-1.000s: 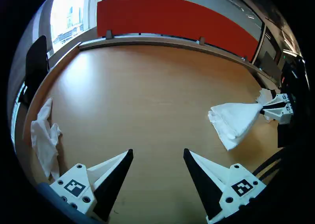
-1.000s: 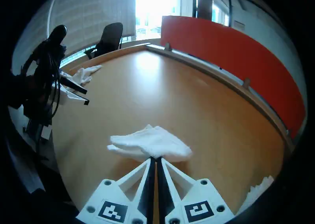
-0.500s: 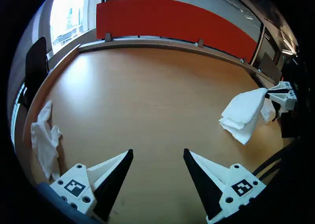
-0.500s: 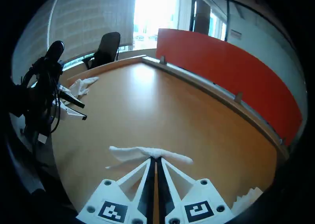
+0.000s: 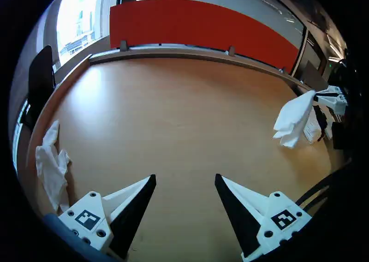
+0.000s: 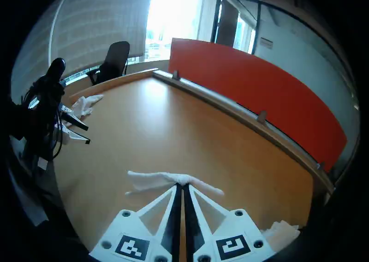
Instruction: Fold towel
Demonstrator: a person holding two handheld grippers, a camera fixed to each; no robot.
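Note:
A white towel (image 5: 293, 119) hangs in the air over the right side of the wooden table (image 5: 175, 110), pinched at its top by my right gripper (image 5: 320, 98). In the right gripper view the same towel (image 6: 168, 180) drapes across the tips of my right gripper (image 6: 183, 188), whose fingers are shut on it. My left gripper (image 5: 184, 181) is open low over the table's near edge, nothing between its fingers. It appears far off in the right gripper view as the left gripper (image 6: 80, 132), held by a dark-sleeved hand.
A second crumpled white cloth (image 5: 50, 163) lies at the table's left edge, also seen as the cloth (image 6: 85, 104). More white cloth (image 6: 281, 229) lies at the lower right. A red divider panel (image 5: 198, 24) runs along the far edge. A black chair (image 6: 115, 61) stands beyond the table.
My right gripper has lifted the towel off the table and carried it up and to the right; it now hangs free. The left gripper has stayed in place, open.

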